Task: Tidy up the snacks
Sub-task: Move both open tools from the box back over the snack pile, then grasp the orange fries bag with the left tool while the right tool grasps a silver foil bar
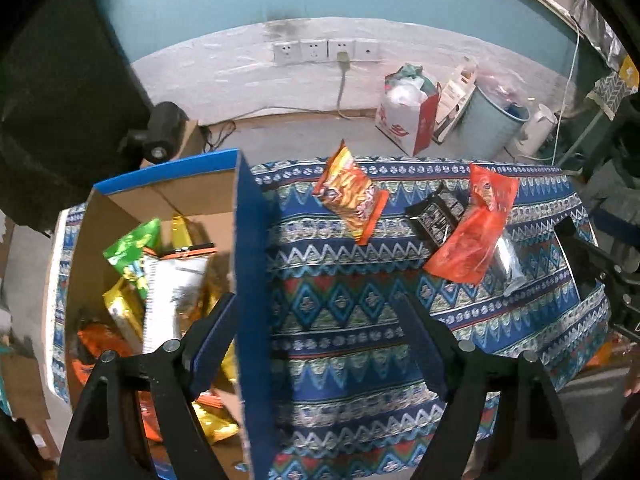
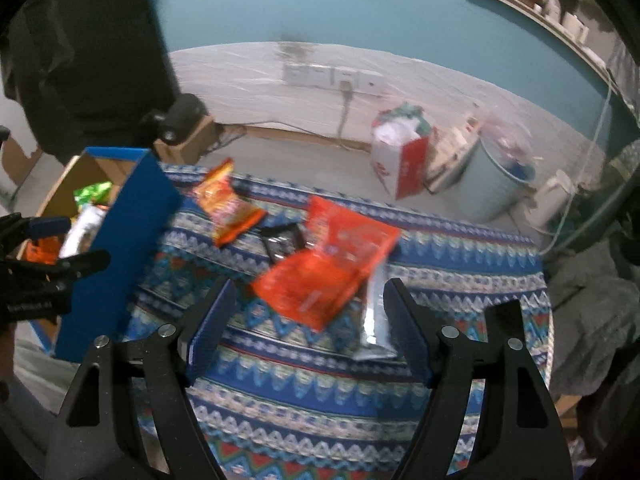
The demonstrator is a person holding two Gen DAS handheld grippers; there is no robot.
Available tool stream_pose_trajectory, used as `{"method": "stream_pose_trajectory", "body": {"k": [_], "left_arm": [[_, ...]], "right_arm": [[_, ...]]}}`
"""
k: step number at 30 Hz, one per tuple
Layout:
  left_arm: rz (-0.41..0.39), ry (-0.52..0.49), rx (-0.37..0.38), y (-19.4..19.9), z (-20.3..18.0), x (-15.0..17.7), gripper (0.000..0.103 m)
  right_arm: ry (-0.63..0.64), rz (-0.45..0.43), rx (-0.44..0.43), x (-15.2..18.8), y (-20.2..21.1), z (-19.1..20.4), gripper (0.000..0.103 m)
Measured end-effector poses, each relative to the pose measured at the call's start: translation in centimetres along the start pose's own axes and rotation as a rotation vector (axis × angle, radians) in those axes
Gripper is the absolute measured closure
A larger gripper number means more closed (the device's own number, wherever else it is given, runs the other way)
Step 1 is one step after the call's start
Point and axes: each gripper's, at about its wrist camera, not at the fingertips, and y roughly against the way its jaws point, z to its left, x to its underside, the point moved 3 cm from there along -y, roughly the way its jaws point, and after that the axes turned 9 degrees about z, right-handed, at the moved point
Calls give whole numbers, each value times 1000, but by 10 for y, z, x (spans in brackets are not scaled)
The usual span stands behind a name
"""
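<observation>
A cardboard box [image 1: 256, 280] with blue outer walls stands at the table's left and holds a green packet [image 1: 132, 248], a white packet [image 1: 172, 292] and several gold and orange ones. My left gripper [image 1: 316, 298] is open above the box's right wall, one finger over the box and one over the cloth, gripping nothing. On the cloth lie an orange-yellow packet [image 1: 350, 196], a black packet [image 1: 436, 216], a red packet [image 1: 472, 236] and a silver packet [image 1: 508, 264]. My right gripper [image 2: 312, 284] is open and empty just in front of the red packet [image 2: 332, 264] and the silver packet [image 2: 376, 320].
A blue patterned cloth [image 1: 340, 320] covers the table. On the floor behind it stand a white and red bag [image 1: 408, 112], a pale bin [image 1: 488, 120] and a white kettle [image 1: 536, 128]. Wall sockets [image 1: 324, 50] sit low on the teal wall.
</observation>
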Motion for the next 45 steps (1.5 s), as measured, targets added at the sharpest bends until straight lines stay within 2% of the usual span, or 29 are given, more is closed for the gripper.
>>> {"method": "stream_pose_trajectory", "body": {"k": [8,10,16,23,32,40,45], "left_arm": [[34,-3,-18,-16,-17,-22,21],[54,-3,-18,-24,-21,-27,17],[105,64,2,-58,-21,-44,17],[109,177,17,-90,-10,-68,17],[87,371,123,-113,-7,-93,17],[147,411,83,-146,-5,-105,17],[145,399,106,-155,-5,-103,18]], "right_arm": [[-45,110,24,-4,-24,-60,27],[-39,149,29,-10,-34,-72,27],[-29,228,-2,-27,-66,-93,27],[-43,275,-47,-23,-108,-102,27],[-51,310,-62,-18,-145,-105,27],[-65,315,-84,-14,-161,-106,27],[-63,320,-86,-12,-170,-103,27]]}}
